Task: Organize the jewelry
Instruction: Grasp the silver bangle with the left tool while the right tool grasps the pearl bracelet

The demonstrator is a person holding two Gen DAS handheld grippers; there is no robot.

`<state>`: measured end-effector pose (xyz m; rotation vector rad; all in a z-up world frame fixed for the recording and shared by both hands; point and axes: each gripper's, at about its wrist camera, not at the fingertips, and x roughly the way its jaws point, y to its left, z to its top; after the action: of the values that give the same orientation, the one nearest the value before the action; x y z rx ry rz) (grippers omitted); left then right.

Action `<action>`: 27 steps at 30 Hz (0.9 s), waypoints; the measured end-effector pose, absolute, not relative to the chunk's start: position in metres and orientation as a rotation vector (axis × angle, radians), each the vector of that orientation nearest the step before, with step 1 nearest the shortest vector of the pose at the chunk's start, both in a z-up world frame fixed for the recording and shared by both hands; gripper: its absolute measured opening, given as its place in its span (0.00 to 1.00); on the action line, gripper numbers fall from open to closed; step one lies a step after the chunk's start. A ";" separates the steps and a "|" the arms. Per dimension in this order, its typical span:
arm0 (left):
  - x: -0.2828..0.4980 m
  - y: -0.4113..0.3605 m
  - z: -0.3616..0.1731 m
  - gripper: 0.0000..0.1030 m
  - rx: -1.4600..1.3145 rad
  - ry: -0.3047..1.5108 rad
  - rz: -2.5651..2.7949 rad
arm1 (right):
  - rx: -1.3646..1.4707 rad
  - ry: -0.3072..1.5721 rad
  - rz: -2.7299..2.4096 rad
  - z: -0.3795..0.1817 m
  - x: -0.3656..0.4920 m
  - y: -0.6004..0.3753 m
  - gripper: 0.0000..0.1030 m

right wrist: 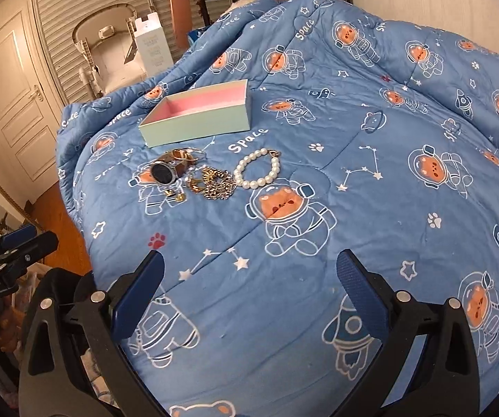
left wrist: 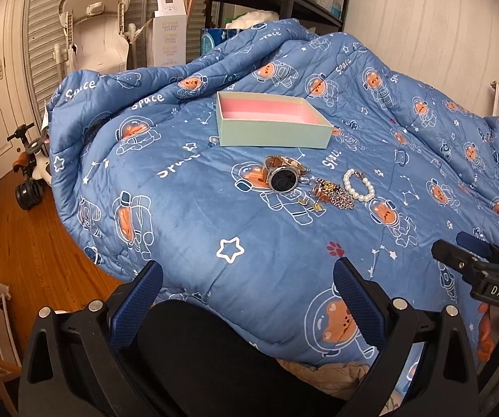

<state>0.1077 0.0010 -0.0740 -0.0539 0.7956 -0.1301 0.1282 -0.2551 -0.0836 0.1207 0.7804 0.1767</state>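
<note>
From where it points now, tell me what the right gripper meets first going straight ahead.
Most likely bare quilt: the open right gripper aims right of the pearl bracelet. Depth is unclear.

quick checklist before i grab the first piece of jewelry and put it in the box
1. Box open, pink inside bare: ok.
2. Pearl bracelet lies apart from the pile, easy first pick: ok.
3. Watch and gold chain touch or overlap, may drag each other: not ok.
4. Left gripper open, holding nothing: ok.
5. Right gripper open, holding nothing: ok.
6. Small gold pieces counted: cannot tell.
</note>
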 end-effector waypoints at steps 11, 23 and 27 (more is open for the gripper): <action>0.156 0.000 -0.095 0.88 -0.031 0.848 -0.183 | -0.011 0.851 0.231 -0.100 0.198 -0.247 0.91; 0.233 -0.009 -0.099 0.66 -0.084 0.868 -0.270 | -0.021 0.910 0.194 -0.105 0.272 -0.250 0.60; 0.256 -0.010 -0.098 0.61 -0.114 0.885 -0.283 | -0.017 0.933 0.186 -0.109 0.283 -0.250 0.57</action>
<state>0.2563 -0.0100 -0.0977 -0.1135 0.8851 -0.2831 0.2833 -0.2503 -0.1094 -0.0171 0.9327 0.1857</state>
